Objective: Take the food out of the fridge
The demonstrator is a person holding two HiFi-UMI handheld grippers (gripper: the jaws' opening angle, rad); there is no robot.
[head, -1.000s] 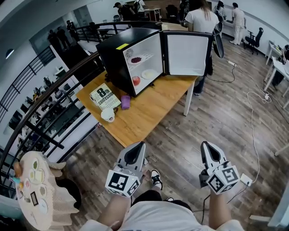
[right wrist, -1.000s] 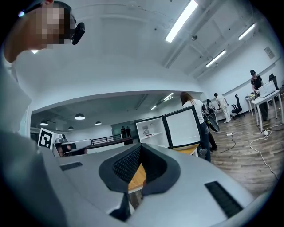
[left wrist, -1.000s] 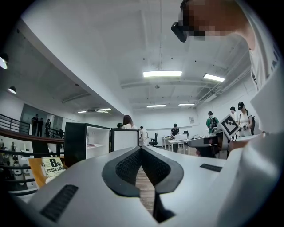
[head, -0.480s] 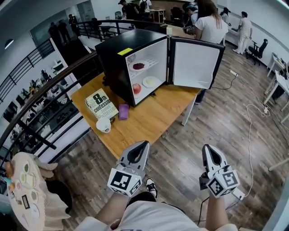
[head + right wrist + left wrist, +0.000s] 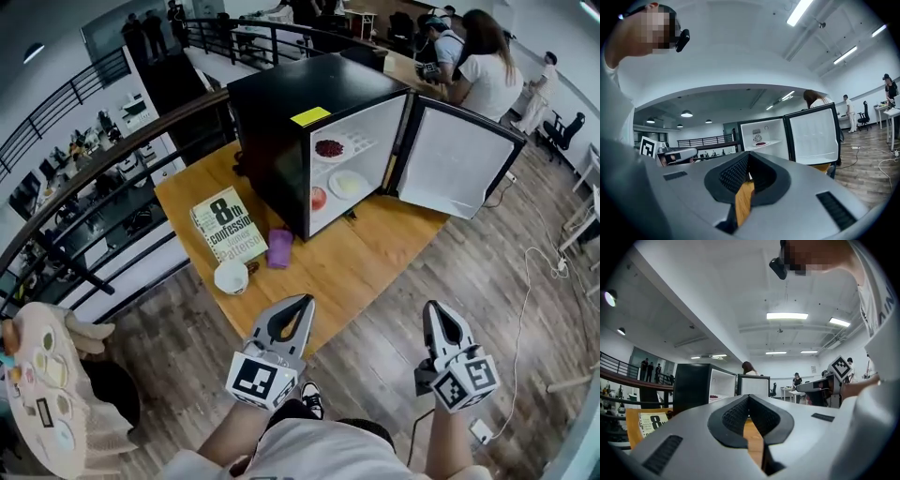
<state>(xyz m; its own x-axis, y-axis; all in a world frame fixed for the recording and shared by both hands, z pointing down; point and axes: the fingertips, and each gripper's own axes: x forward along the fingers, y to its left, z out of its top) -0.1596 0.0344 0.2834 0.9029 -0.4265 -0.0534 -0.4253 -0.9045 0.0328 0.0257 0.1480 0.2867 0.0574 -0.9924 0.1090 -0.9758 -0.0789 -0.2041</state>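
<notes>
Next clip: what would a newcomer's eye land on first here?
The black mini fridge stands on the wooden table with its door swung wide open. Inside it are a plate of dark red food on the upper shelf and a red fruit below. Near the bottom of the head view, the left tongs and right tongs, both shut and empty, point toward it.

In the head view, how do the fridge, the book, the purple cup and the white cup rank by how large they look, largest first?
1. fridge
2. book
3. purple cup and white cup: they look about alike in size, so I do not rank one above the other.
</notes>
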